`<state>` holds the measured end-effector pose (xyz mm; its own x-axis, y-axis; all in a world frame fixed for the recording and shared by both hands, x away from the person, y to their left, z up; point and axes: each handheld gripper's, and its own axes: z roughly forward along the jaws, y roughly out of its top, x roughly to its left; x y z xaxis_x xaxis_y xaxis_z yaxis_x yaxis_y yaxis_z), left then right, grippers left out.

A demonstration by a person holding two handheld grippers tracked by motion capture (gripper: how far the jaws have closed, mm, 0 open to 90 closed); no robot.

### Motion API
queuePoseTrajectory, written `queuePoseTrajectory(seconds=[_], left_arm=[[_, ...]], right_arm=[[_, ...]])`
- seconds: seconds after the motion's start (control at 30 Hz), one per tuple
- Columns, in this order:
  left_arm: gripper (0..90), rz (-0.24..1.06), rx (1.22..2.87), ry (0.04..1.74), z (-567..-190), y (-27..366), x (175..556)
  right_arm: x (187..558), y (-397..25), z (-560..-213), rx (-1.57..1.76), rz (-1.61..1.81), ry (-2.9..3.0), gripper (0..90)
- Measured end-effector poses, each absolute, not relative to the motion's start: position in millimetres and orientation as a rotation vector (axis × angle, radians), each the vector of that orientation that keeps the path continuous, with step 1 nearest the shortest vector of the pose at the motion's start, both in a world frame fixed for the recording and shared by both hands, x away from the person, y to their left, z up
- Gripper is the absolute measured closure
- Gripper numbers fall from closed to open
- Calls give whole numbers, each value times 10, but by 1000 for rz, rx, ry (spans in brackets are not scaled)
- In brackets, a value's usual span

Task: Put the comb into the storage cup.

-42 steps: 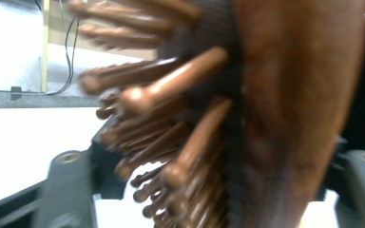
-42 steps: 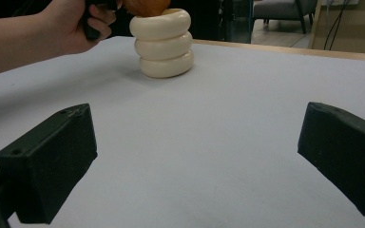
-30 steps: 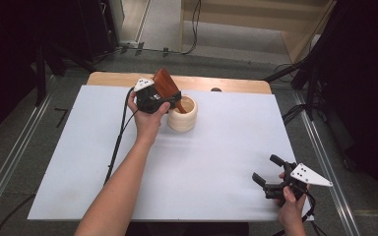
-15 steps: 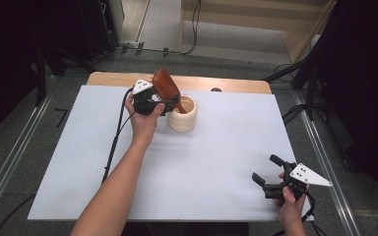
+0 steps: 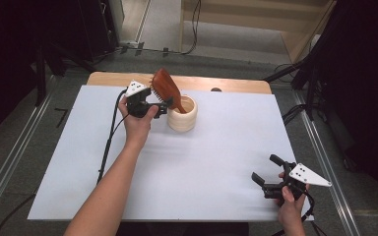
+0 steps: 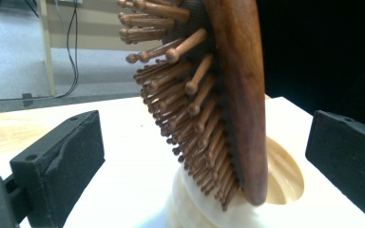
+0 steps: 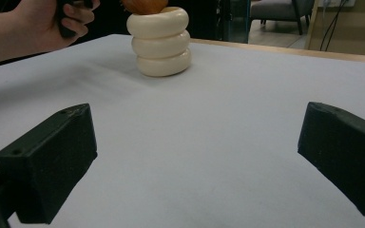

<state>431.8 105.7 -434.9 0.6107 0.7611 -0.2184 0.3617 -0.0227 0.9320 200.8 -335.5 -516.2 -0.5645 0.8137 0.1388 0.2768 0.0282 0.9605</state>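
Here, a wooden hairbrush (image 5: 166,89) is seen standing tilted in a cream ribbed holder (image 5: 183,118), slightly above and left of the centre of the high view; its handle end is sunk in the holder's opening and its head leans up and to the left. In the left gripper view the hairbrush (image 6: 228,95) is framed between the two jaws, which are spread wide and touch neither the bristles nor the wooden back. The left gripper (image 5: 158,106) is held just beside the holder. The right gripper (image 5: 267,169) is held low at the lower right of the frame, well apart from the holder, its jaws spread over the bare white tabletop (image 5: 216,167).
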Motion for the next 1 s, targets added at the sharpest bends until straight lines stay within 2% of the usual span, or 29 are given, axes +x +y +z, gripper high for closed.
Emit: queuePoseTrajectory(seconds=[1.0], left_arm=[[0, 438, 1654, 876, -4404, 1447, 3777]], right_arm=[[2020, -3334, -5169, 1110, 1537, 1848, 0]])
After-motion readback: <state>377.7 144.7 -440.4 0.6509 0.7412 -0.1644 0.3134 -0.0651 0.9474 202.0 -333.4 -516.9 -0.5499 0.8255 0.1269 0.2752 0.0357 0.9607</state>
